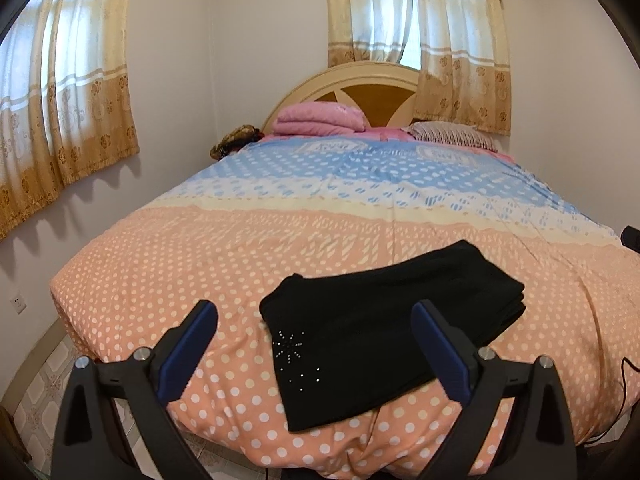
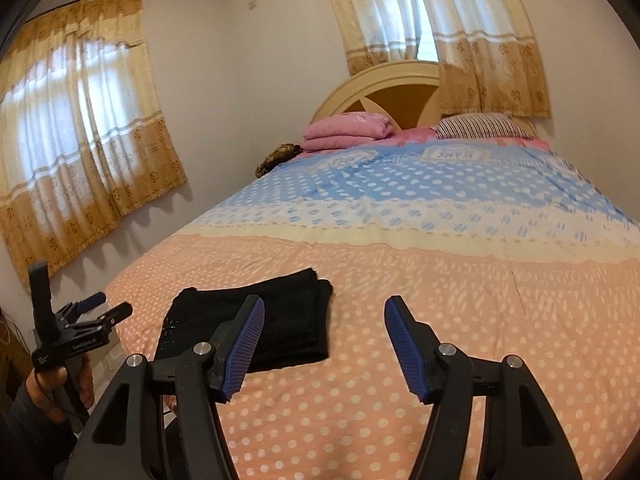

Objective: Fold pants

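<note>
Black pants (image 1: 372, 332) with a small rhinestone pattern lie folded into a compact stack on the bed's peach polka-dot cover (image 1: 200, 272), near the foot edge. My left gripper (image 1: 316, 312) is open and empty, held above and just short of the pants. In the right wrist view the pants (image 2: 280, 320) lie to the left of my right gripper (image 2: 324, 308), which is open and empty over the bare cover (image 2: 480, 320). The left gripper (image 2: 108, 306) shows at the far left, held in a hand off the bed's edge.
A folded pink blanket (image 1: 316, 118) and a striped pillow (image 1: 452, 134) lie by the wooden headboard (image 1: 372, 96). A brown bundle (image 1: 236, 140) sits at the bed's far left corner. Curtained windows (image 1: 64, 92) stand left and behind. A dark cable (image 1: 624, 364) hangs at the right.
</note>
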